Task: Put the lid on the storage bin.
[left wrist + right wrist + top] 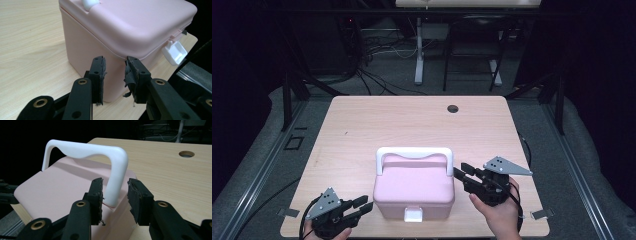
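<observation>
Pink hard plastic makes up the lidded storage box (pixel 414 192), which sits near the front edge of the wooden table (pixel 362 125), between the two grippers. Its white carry handle (pixel 414 153) stands upright over the back of the lid, and a small white latch (pixel 414 215) hangs at the front face. The shell looks stiff and smooth, so its flat walls would likely slip under a pinch; it seems light if empty, though what it holds cannot be told. The handle's upright post or the latch tab look like the surest places to take hold. The right gripper (pixel 115 191) has its jaws spread around the handle's near post, pads not yet pressing it. The left gripper (pixel 114 72) hovers with jaws spread just beside the box's lower front corner, touching nothing. A round cable hole (pixel 452 108) lies well apart at the table's far side
</observation>
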Motion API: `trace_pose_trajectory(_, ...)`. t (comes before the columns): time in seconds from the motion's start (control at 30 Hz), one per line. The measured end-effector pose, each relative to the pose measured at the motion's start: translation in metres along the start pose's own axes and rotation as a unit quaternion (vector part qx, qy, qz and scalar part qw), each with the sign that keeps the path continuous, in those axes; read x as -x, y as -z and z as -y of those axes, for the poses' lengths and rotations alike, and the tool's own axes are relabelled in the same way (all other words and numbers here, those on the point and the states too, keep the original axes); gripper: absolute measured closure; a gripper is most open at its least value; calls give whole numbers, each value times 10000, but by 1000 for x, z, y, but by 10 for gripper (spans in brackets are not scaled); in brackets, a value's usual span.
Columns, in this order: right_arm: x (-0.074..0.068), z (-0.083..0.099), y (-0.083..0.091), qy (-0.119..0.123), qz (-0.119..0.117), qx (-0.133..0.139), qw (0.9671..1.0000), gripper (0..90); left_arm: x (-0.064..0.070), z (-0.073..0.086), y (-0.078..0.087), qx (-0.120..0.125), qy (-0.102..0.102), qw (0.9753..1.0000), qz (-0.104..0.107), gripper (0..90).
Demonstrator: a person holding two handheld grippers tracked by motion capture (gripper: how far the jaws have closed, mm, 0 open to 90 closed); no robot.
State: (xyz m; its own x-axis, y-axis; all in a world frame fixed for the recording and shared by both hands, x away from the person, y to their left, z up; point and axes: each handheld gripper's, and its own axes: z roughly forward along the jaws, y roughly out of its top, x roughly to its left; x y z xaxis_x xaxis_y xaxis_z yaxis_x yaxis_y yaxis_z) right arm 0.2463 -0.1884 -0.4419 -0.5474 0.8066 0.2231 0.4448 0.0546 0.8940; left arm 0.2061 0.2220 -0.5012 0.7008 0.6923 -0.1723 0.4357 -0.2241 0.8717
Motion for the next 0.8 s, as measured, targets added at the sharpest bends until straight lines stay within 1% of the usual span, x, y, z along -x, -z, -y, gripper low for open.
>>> trace_pose_trajectory(0.1, 1, 1, 0, 5, 38, -5, 10000, 642, -1, 0, 0, 49, 29, 10000, 11, 671)
trace_pose_trajectory(0.17, 1, 1, 0, 2, 51, -4, 10000, 640, -3, -1, 1, 45, -6, 10000, -40, 668)
trace_pose_trajectory(0.43, 1, 1, 0, 54, 85, 14, 9999, 630, -9, -3, 3, 165, 98, 9998, -82, 643)
trace_pose_trajectory(0.53, 2, 1, 0, 49, 104, 11, 9999, 622, -12, -5, 4, 208, 208, 9995, -133, 621)
trace_pose_trajectory(0.57, 2, 1, 0, 61, 107, 15, 9999, 617, -14, -4, 4, 235, 200, 9994, -171, 616)
trace_pose_trajectory(0.63, 3, 1, 1, 89, 126, 34, 9999, 606, -17, -3, 4, 248, 272, 9990, -240, 597)
trace_pose_trajectory(0.73, 5, 1, 1, 88, 165, 54, 9998, 594, -22, -1, 3, 247, 324, 9986, -341, 580)
trace_pose_trajectory(0.8, 6, 1, 1, 93, 209, 71, 9997, 583, -26, -2, 4, 260, 414, 9981, -370, 570)
